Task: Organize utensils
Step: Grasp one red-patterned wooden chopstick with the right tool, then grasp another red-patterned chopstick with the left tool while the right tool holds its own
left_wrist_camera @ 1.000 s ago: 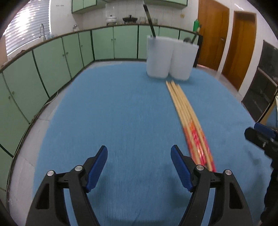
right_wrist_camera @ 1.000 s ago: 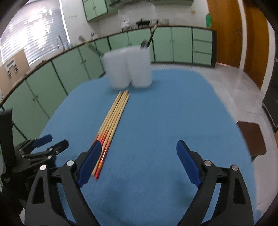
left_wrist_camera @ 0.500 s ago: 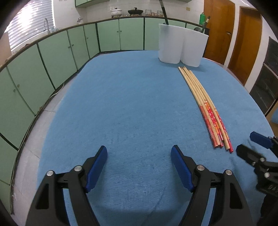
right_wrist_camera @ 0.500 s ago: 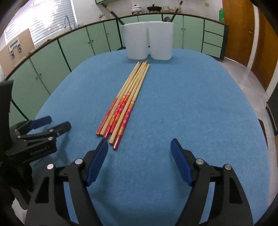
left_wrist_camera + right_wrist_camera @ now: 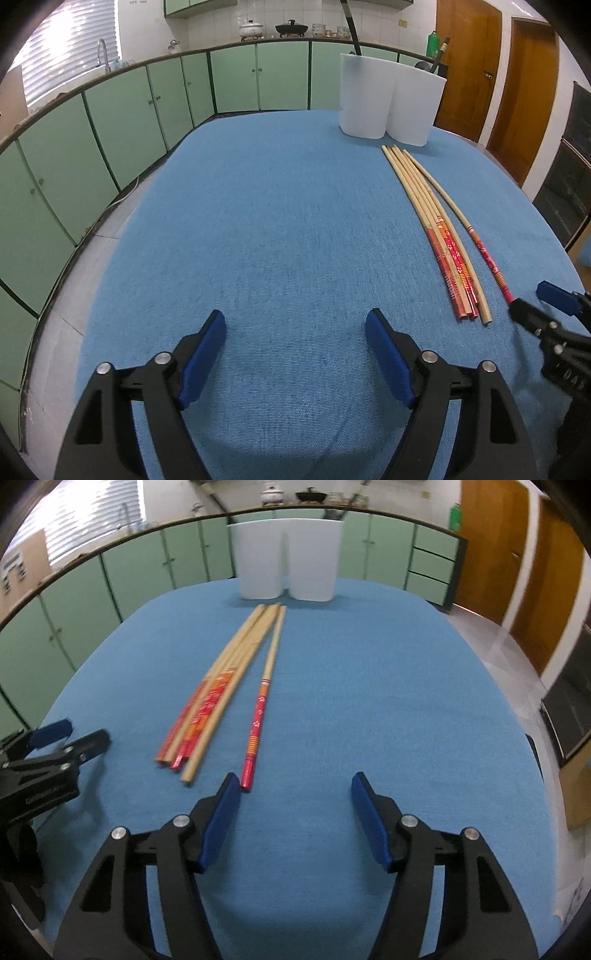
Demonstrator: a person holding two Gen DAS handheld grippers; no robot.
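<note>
Several long wooden chopsticks with red patterned ends (image 5: pixel 436 229) (image 5: pixel 218 690) lie bundled on the blue tablecloth (image 5: pixel 277 221). One chopstick (image 5: pixel 263 698) (image 5: pixel 476 240) lies slightly apart to their right. Two white holders (image 5: pixel 388 101) (image 5: pixel 286 559) stand side by side at the far edge with dark utensil handles sticking out. My left gripper (image 5: pixel 295 350) is open and empty, left of the bundle. My right gripper (image 5: pixel 295 812) is open and empty, its left finger just short of the lone chopstick's red end.
Green kitchen cabinets (image 5: pixel 110 122) curve along the left and back. Wooden doors (image 5: pixel 517 85) stand at the right. The right gripper shows at the left wrist view's right edge (image 5: pixel 546 317); the left gripper shows at the right wrist view's left edge (image 5: pixel 55 753).
Both grippers have pulled back and tilted down toward the chopsticks' red ends. One chopstick now lies apart from the bundle, with the right gripper's left finger close to its end.
</note>
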